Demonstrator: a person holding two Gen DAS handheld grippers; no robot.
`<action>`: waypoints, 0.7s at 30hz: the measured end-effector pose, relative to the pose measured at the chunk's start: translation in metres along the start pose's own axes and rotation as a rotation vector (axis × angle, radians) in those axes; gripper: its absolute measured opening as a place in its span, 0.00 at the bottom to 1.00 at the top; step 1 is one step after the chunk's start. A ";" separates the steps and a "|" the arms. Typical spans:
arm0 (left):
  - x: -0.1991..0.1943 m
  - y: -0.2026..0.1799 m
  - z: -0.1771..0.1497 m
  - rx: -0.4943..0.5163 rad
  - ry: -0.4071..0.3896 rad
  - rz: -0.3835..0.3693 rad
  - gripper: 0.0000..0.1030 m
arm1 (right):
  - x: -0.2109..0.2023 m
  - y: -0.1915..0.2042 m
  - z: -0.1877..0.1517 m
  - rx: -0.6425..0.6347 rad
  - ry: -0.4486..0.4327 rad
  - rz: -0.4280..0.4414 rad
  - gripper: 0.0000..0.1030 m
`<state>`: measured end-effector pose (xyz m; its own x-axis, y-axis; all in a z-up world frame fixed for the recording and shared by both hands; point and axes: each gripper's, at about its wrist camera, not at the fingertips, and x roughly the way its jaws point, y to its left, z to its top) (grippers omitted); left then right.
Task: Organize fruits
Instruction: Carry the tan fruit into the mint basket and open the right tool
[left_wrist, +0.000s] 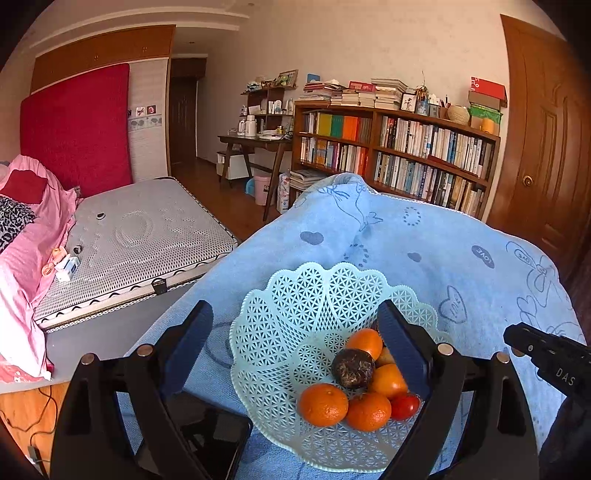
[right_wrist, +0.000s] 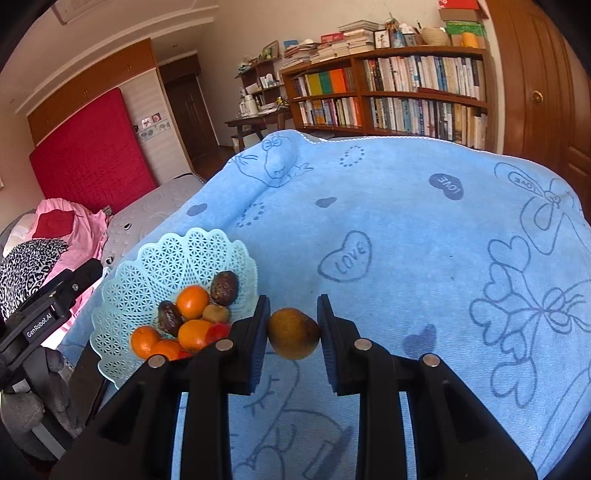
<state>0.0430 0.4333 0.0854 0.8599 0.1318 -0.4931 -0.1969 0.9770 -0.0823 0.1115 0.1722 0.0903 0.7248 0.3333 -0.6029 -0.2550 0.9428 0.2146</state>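
Right gripper (right_wrist: 293, 325) clamps brown fruit (right_wrist: 293, 334); left gripper (left_wrist: 295, 328) gapes over basket (left_wrist: 273, 332).

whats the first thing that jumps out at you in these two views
The pale green lattice basket on the blue cartoon towel, piled with oranges, dark fruits and something red. In the right wrist view, a brownish round fruit sits between the fingers of the right hand-held gripper, just right of the basket. The left hand-held gripper hangs open over the basket.
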 end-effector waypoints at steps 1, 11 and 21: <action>0.000 0.002 0.000 -0.005 -0.001 0.000 0.89 | 0.003 0.008 0.002 -0.010 0.000 0.010 0.26; -0.001 0.018 -0.001 -0.034 0.005 0.006 0.89 | 0.035 0.060 0.014 -0.033 0.039 0.102 0.27; 0.002 0.026 -0.003 -0.067 0.021 0.012 0.96 | 0.033 0.054 0.009 -0.001 0.036 0.086 0.41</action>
<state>0.0377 0.4586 0.0799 0.8472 0.1391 -0.5128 -0.2387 0.9619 -0.1334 0.1272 0.2341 0.0892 0.6769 0.4127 -0.6095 -0.3156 0.9108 0.2662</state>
